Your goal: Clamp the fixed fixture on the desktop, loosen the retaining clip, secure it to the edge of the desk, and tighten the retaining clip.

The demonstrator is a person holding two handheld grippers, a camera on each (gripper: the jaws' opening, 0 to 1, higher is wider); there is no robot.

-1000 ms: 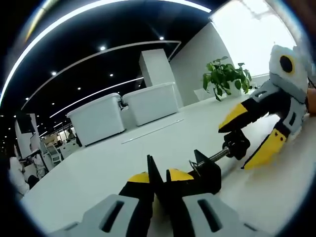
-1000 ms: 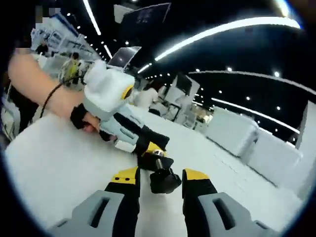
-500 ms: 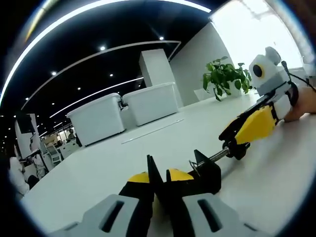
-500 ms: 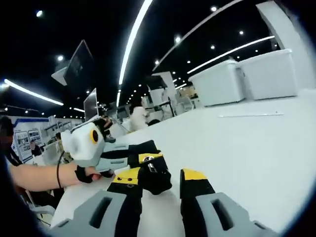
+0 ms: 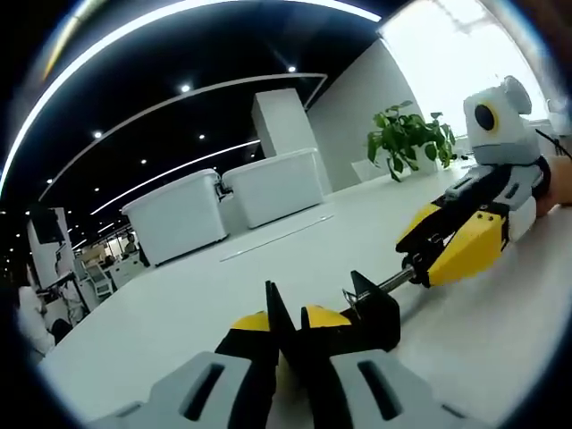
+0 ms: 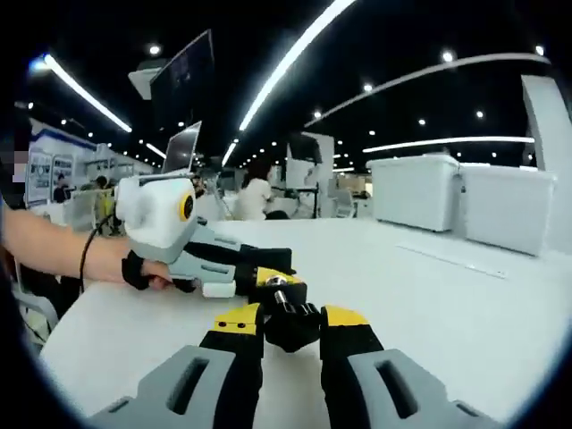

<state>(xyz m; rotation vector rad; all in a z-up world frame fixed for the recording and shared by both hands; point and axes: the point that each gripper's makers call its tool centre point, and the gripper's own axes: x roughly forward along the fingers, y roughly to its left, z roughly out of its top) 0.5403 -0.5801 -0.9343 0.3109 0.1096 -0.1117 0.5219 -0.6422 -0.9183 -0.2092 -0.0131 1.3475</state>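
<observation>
A black clamp fixture (image 5: 371, 313) lies on the white desktop (image 5: 179, 304). My left gripper (image 5: 288, 322) is shut on the thin upright plate at its near end. The fixture's screw rod (image 5: 393, 282) runs to the right, ending in a black knob. My right gripper (image 5: 414, 261) comes in from the right with its yellow jaws shut on that knob. In the right gripper view the knob (image 6: 293, 331) sits pinched between the right gripper's (image 6: 290, 320) yellow tips. Just beyond it, the left gripper (image 6: 273, 279) holds the fixture's other end, with a person's hand behind it.
Two white lidded bins (image 5: 223, 201) stand at the back of the desktop, with a potted plant (image 5: 407, 138) to their right. In the right gripper view the desk's edge (image 6: 49, 344) runs at the left. People, screens and desks fill the hall behind.
The right gripper has rolled around the screw's axis while staying on the knob, so its view has turned. The left gripper and the fixture's body have stayed still.
</observation>
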